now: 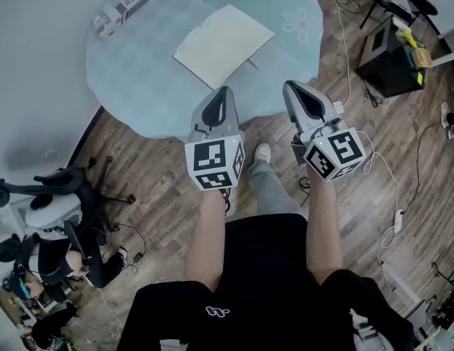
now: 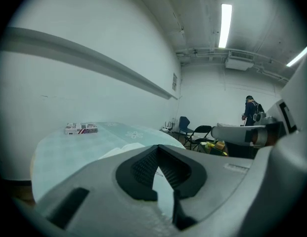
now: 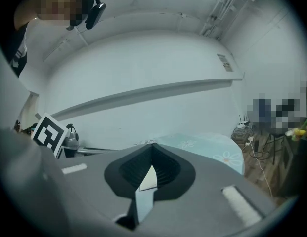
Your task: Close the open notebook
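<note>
The open notebook (image 1: 223, 44) lies on the desk (image 1: 139, 72), a bit right of the middle and toward the near edge, and a small box (image 1: 119, 11) sits well apart from it at the desk's far left. The left claw (image 1: 221, 93) and right claw (image 1: 292, 86) hang side by side at the desk's near edge, with the notebook just ahead, roughly between them. Down on the floor (image 1: 161, 170) there's a black case (image 1: 391, 57) off to the desk's right and a chair (image 1: 51, 207) on the left, closer in.
</note>
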### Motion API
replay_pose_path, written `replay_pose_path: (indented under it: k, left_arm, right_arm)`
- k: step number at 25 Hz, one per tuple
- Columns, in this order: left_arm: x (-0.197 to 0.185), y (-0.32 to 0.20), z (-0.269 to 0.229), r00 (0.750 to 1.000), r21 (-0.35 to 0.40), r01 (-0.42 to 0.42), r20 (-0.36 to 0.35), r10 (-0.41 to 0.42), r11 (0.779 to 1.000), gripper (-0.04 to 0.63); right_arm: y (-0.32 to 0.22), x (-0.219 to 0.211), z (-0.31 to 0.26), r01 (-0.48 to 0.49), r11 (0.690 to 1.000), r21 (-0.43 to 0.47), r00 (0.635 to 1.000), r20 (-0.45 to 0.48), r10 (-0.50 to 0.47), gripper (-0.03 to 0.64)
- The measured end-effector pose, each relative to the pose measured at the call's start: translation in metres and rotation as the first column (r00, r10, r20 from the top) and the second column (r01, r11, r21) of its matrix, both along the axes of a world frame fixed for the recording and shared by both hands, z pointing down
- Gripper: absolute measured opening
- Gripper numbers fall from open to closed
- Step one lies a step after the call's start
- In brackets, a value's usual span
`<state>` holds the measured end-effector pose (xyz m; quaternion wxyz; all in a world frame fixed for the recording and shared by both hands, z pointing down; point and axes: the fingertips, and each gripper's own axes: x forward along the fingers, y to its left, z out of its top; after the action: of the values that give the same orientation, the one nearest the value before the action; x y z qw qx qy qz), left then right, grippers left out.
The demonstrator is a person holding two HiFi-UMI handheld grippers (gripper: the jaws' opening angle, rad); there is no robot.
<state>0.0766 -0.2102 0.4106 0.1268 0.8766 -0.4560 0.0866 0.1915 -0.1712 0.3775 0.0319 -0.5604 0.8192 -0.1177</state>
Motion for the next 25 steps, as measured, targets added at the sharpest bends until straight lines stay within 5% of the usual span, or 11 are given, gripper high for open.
replay_pose_path:
  k: [8, 18, 21, 25]
  left_arm:
    - [-0.002, -0.053, 0.014, 0.991, -0.056, 0.095, 0.096, -0.089, 0.994, 0.003]
    - [-0.03, -0.077, 0.04, 0.982, -0.125, 0.185, 0.067, -0.178, 0.975, 0.003]
    - [-0.036, -0.078, 0.051, 0.977, -0.15, 0.211, 0.054, -0.206, 0.966, 0.003]
    - [-0.037, -0.079, 0.067, 0.974, -0.185, 0.227, 0.026, -0.226, 0.956, 0.003]
  right_arm:
    - [-0.077, 0.019, 0.011, 0.092, 0.995, -0.036, 0.995, 0.032, -0.091, 0.011]
    - [-0.119, -0.012, 0.032, 0.223, 0.972, -0.071, 0.967, -0.112, -0.23, 0.011]
    - [-0.126, -0.026, 0.052, 0.3, 0.948, -0.102, 0.914, -0.254, -0.317, 0.012]
    - [-0.134, -0.042, 0.083, 0.405, 0.899, -0.168, 0.778, -0.454, -0.435, 0.014]
